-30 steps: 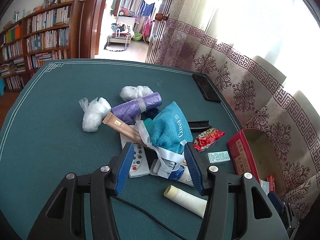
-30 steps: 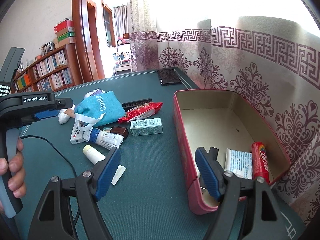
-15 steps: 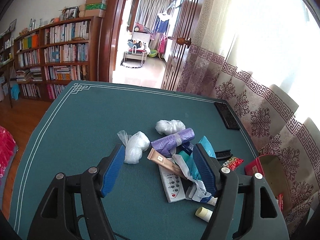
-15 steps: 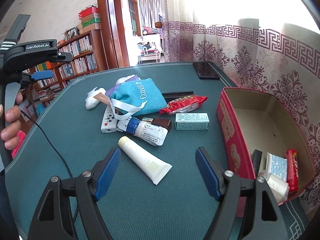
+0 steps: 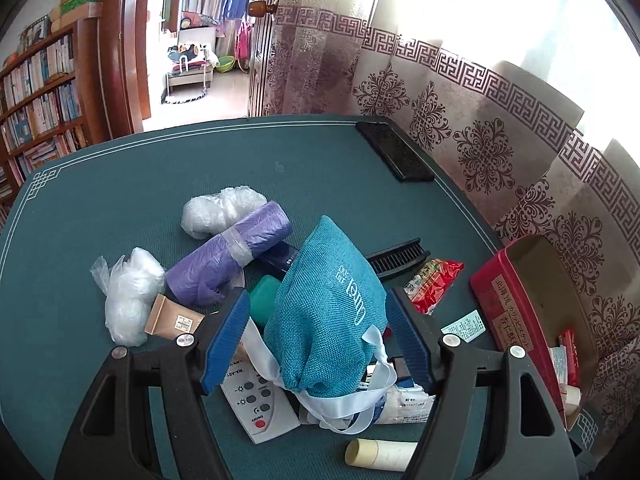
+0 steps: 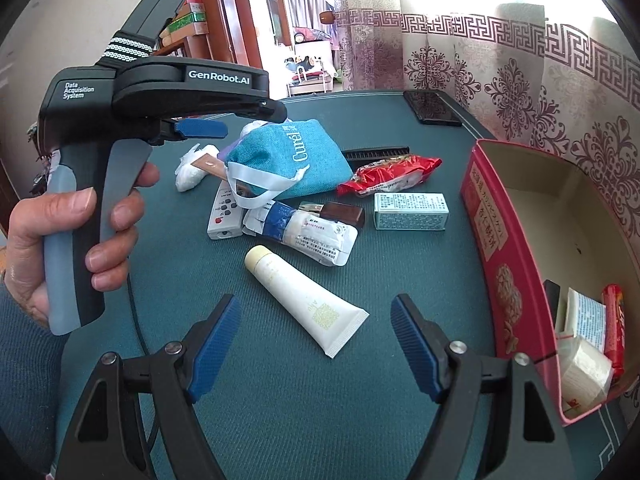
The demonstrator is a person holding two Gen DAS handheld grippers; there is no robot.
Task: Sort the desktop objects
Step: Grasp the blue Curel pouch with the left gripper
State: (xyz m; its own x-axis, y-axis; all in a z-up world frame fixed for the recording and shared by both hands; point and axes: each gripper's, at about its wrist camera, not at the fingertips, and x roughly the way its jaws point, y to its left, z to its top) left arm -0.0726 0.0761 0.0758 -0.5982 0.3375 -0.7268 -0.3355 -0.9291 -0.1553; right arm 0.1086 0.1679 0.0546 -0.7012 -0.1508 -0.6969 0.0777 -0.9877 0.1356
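The teal pouch (image 5: 328,312) with the white word "Curel" lies on the green table (image 5: 120,200), right between the two blue pads of the left gripper (image 5: 316,336); the pads stand on both sides of it without pressing, and the jaws opened wider in the last second. Under the pouch, near this gripper, lies a white remote (image 5: 256,404) marked "WA-A01", and to its left a tan tube (image 5: 172,320), a purple roll (image 5: 224,256) and two clear bags (image 5: 128,292). Beyond the pouch are a black comb (image 5: 396,258) and a red snack pack (image 5: 432,284). The right gripper (image 6: 316,344) is spread wide and holds nothing; a white tube (image 6: 304,300) lies on the table just ahead, between its pads but lower. Further ahead are a blue-white sachet (image 6: 304,232), a brown case (image 6: 340,212) and a small printed box (image 6: 410,212). To its right stands the red tin (image 6: 492,240) with Chinese characters on its side. To its left, a hand (image 6: 60,240) holds the other tool, which reads "GenRobot.AI" and "Data Acquisition System".
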